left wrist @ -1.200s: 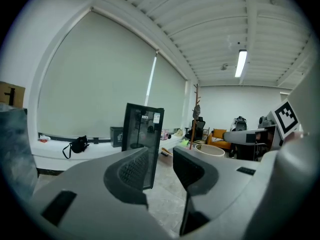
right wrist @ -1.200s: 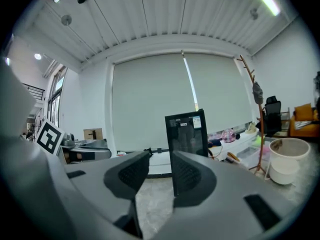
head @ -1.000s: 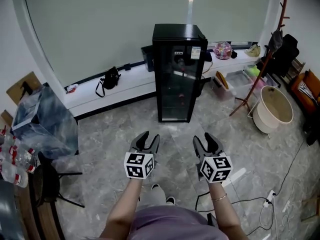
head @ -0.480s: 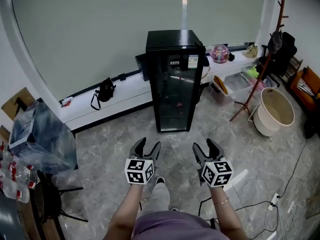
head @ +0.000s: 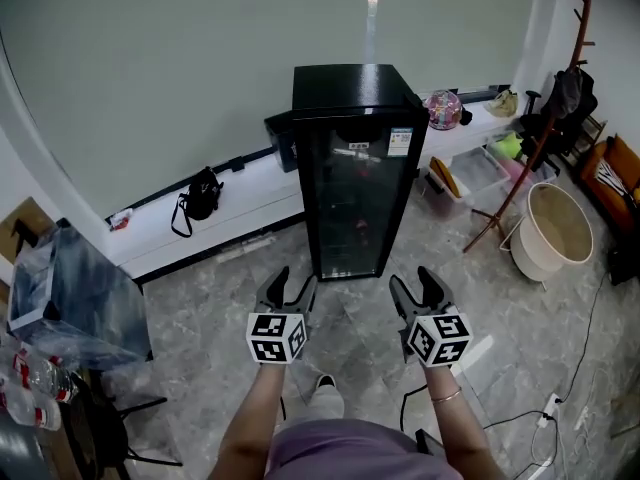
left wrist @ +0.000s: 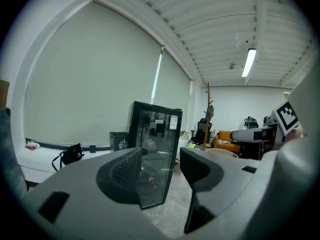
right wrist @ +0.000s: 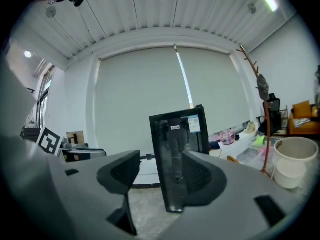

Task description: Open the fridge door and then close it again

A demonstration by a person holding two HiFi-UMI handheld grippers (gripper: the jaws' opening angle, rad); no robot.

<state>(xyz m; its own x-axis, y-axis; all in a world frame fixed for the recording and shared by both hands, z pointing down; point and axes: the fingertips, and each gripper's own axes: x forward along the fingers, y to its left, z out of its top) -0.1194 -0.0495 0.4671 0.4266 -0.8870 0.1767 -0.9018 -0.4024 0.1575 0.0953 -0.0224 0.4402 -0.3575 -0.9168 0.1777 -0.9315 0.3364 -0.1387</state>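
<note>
A tall black fridge (head: 355, 178) with a glass door stands shut against the white ledge ahead. It shows in the left gripper view as the fridge (left wrist: 155, 149) and in the right gripper view as the fridge (right wrist: 177, 154). My left gripper (head: 290, 278) is held level in front of it, well short of the door. Its jaws are wide and closing a little, with nothing between them (left wrist: 160, 159). My right gripper (head: 420, 280) hangs beside it, open and empty (right wrist: 160, 164), also apart from the fridge.
A black bag (head: 200, 193) lies on the low white ledge (head: 250, 183). Right of the fridge are a wooden coat rack (head: 540, 118), a white tub (head: 555, 230) and storage boxes. A plastic-wrapped bundle (head: 70, 288) and bottles (head: 30, 378) sit at left. Cables (head: 540, 408) trail on the floor.
Both grippers have moved forward toward the fridge, which now looks larger and nearer. Their jaws stand wider than a second ago.
</note>
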